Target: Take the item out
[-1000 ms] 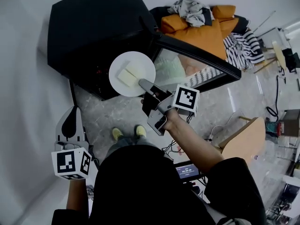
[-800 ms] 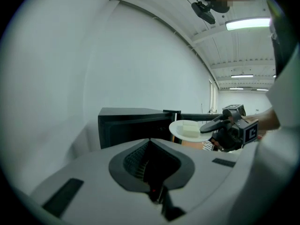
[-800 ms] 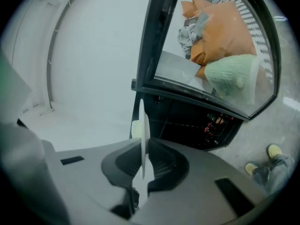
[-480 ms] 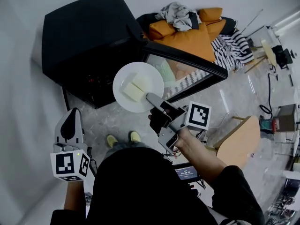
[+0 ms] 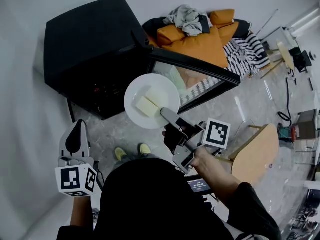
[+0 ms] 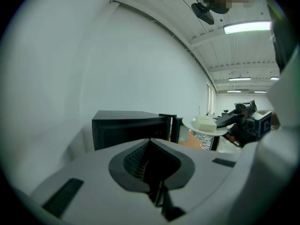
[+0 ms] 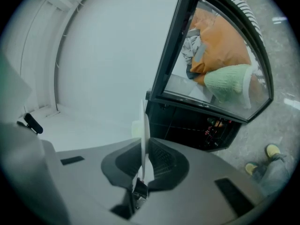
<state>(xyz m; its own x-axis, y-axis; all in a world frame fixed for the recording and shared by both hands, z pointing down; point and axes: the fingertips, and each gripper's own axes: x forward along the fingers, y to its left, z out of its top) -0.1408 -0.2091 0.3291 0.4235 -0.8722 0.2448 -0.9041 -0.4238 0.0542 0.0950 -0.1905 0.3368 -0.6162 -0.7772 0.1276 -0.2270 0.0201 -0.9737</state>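
A white plate [image 5: 142, 91] carries two pale yellow blocks [image 5: 148, 105]. My right gripper [image 5: 167, 115] is shut on the plate's near rim and holds it in the air in front of the black oven [image 5: 90, 39]. The oven's glass door [image 5: 195, 71] stands open. In the right gripper view the plate [image 7: 145, 139] shows edge-on between the jaws of that gripper [image 7: 143, 161]. My left gripper [image 5: 75, 136] hangs low at the left with its jaws together and nothing in them. From the left gripper view the plate [image 6: 206, 128] floats to the right of the oven [image 6: 126, 125].
An orange sofa [image 5: 210, 39] with piled clothes [image 5: 187, 16] lies behind the oven door. A wooden chair [image 5: 255, 151] stands at the right, with cables beside it. The person's yellow shoes [image 5: 132, 151] rest on the grey stone floor below the plate.
The right gripper has carried the plate out from the oven's mouth, down and to the right in the head view. The left gripper has stayed low at the left.
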